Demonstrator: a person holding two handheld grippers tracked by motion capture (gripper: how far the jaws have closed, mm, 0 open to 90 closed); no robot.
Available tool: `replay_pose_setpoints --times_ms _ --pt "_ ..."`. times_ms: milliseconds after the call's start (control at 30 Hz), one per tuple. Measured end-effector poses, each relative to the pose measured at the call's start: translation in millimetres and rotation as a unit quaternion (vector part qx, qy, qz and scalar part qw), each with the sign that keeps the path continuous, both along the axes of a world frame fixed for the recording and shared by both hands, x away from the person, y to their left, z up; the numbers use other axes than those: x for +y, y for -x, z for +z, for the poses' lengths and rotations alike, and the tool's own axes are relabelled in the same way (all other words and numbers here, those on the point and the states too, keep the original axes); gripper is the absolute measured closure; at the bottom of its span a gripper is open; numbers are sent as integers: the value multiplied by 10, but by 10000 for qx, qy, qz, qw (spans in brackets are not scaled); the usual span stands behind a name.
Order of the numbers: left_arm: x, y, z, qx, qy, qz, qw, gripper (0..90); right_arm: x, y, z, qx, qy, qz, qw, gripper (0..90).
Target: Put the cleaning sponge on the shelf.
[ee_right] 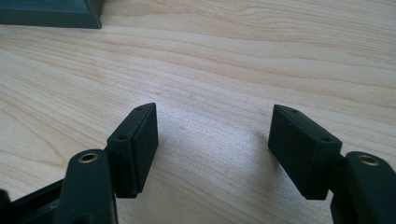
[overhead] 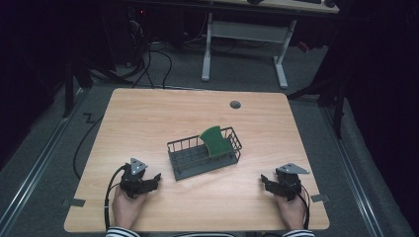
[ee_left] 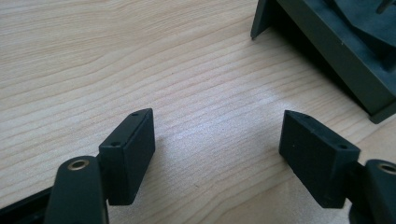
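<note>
Green against the dark wire, the plate (overhead: 215,140) leans tilted in the right end of the rack (overhead: 184,168), which stands near the middle of the counter (overhead: 148,113). Judged from that, the placing looks done, and little seems left beyond a possible straightening of the plate. The left tool (overhead: 153,178) rests on the counter near the rack's left corner, its jaws wide and empty. The right tool (overhead: 267,181) rests well apart from the rack to the right, likewise spread wide with nothing between its jaws.
</note>
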State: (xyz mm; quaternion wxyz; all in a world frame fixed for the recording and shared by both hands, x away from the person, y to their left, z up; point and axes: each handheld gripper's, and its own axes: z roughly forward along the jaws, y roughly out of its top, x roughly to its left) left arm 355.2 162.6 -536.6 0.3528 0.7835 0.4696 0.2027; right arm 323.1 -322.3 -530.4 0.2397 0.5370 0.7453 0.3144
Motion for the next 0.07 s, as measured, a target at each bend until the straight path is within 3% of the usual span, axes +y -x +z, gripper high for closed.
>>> replay_pose_setpoints --times_ms 67 --pt "0 0 0 -1 0 0 10000 275 1 0 0 0 2 1 10000 329"
